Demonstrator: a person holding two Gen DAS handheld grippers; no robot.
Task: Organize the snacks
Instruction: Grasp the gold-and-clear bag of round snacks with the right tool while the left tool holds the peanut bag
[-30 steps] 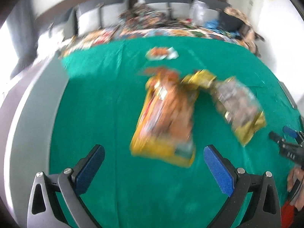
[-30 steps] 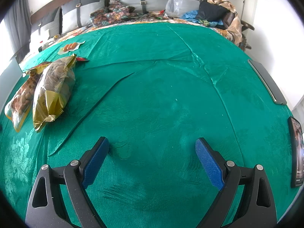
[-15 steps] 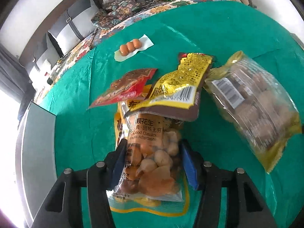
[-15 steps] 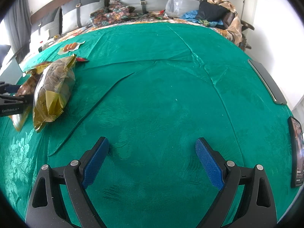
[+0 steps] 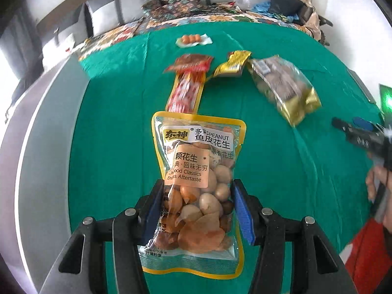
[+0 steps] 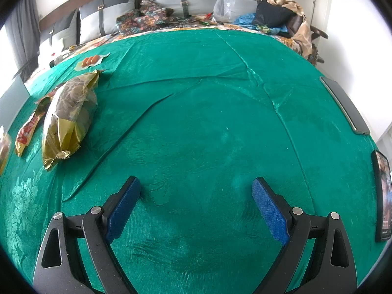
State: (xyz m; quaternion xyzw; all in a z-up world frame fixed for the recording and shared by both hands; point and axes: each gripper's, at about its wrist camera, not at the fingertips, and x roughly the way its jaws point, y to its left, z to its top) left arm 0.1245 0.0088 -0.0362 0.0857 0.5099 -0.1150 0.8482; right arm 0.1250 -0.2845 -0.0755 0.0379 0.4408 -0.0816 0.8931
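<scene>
My left gripper [image 5: 196, 191] is shut on a clear yellow-edged peanut bag [image 5: 198, 161], held up over the green cloth [image 5: 110, 134], its blue pads pressing the bag's lower sides. Beyond it lie a long red snack packet [image 5: 187, 90], a small yellow packet [image 5: 232, 66] and a gold-ended bag of brown snacks [image 5: 281, 85]. A small packet of orange sausages [image 5: 193, 39] lies farther back. My right gripper [image 6: 196, 196] stands open over bare green cloth; the gold bag [image 6: 68, 112] and red packet [image 6: 28, 129] lie far to its left.
A grey panel [image 5: 36, 147] borders the cloth on the left. Dark flat devices [image 6: 345, 105] [image 6: 383, 196] lie at the right edge. Pillows and piled clothes [image 6: 152, 19] sit behind. A hand [image 5: 377, 183] holding the other gripper shows at the right of the left wrist view.
My left gripper came down on the pile, shut on the peanut bag and pulled it back off the heap, uncovering the red packet. The right gripper has not moved.
</scene>
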